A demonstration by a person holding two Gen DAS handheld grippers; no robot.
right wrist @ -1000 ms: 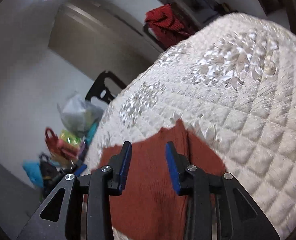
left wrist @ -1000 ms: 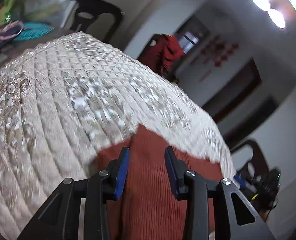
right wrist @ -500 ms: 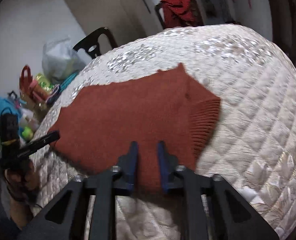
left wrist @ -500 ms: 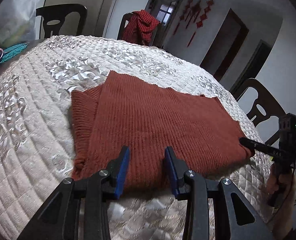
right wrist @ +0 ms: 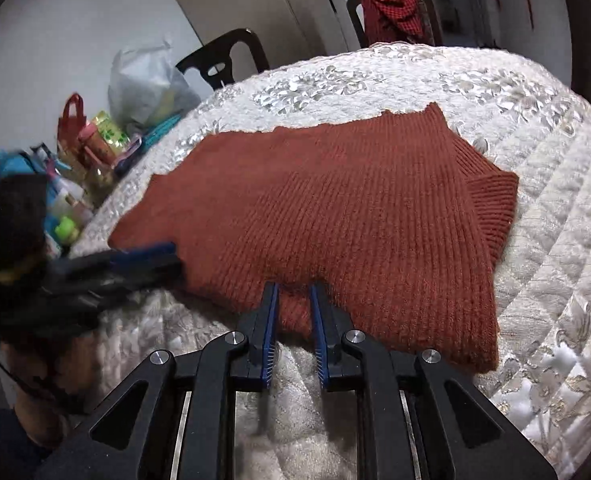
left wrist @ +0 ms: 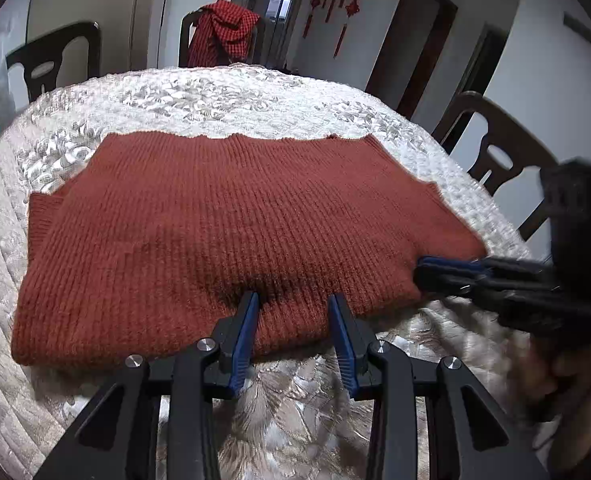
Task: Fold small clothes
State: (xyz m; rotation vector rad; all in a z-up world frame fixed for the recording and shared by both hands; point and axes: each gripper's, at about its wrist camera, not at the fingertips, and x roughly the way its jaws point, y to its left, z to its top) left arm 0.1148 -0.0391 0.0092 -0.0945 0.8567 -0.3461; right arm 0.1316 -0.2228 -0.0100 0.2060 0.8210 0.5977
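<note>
A rust-red knitted sweater (left wrist: 235,220) lies folded flat on the quilted cream table cover (left wrist: 215,96), with a ribbed cuff sticking out at one end (right wrist: 491,196). My left gripper (left wrist: 293,304) stands open at the sweater's near edge, which lies loose between its blue pads. My right gripper (right wrist: 293,296) is shut on the sweater (right wrist: 355,208), its pads pinching a bunch of the near hem. Each view shows the other gripper at a near corner: the right gripper (left wrist: 423,274) and, blurred, the left gripper (right wrist: 167,258).
Dark chairs ring the round table (left wrist: 495,152) (left wrist: 51,60); a red checked cloth (left wrist: 223,28) hangs over the far one. Bags and bottles (right wrist: 95,140) crowd the table's left side. A hand (left wrist: 555,368) holds the right gripper's handle.
Both grippers drew back from over the sweater to its near edge and rolled level. The right jaws narrowed onto the hem. The left jaws kept their gap.
</note>
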